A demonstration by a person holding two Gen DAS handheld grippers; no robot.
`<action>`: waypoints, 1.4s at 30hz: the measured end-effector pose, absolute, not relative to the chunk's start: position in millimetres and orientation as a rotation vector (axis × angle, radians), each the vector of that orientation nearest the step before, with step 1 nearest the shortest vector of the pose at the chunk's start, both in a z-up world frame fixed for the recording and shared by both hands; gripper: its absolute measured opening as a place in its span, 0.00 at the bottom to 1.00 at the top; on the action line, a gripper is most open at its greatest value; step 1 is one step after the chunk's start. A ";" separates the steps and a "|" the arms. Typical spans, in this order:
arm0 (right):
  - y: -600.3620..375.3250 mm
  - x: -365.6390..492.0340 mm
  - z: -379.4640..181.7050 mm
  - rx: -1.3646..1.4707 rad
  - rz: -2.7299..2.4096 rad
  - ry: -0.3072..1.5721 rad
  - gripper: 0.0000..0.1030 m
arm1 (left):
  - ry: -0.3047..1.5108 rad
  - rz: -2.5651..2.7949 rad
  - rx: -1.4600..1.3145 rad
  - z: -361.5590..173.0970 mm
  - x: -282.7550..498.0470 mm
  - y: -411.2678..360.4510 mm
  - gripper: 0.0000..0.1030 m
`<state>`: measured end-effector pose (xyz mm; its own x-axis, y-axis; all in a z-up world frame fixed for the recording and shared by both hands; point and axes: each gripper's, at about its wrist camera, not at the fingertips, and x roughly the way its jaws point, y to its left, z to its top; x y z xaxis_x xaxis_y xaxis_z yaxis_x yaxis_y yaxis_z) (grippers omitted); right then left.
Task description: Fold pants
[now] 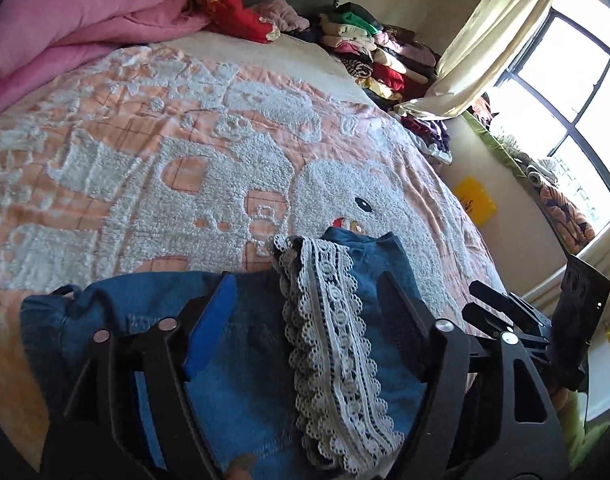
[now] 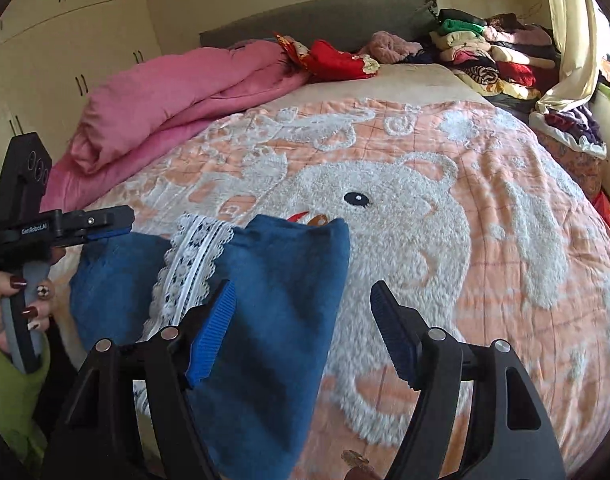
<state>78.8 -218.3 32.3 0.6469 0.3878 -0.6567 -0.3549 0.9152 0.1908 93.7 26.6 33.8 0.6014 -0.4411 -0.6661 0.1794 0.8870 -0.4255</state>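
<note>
Bedspread [image 2: 485, 152] — folded pants [image 2: 273, 280]

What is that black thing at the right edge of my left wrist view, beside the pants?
Observer: The right gripper. Its jaws stand open and grip nothing; the pants lie partly under it.
Operator: Who holds the gripper I'm looking along?
Observer: A hand with dark painted nails, wrapped round the handle of the left gripper.
Operator: What's left of the bed?
Observer: A cream wardrobe, behind the pink quilt.
</note>
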 end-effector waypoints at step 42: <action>-192.4 14.7 8.9 0.011 0.625 0.861 0.65 | 1.084 -0.483 -0.369 -21.1 17.5 -11.9 0.07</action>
<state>14.7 -192.4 8.9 0.4853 0.5180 -0.7044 -0.5097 0.8222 0.2534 17.5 -11.9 -21.1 0.3818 -0.5434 -0.7476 0.1925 0.8379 -0.5107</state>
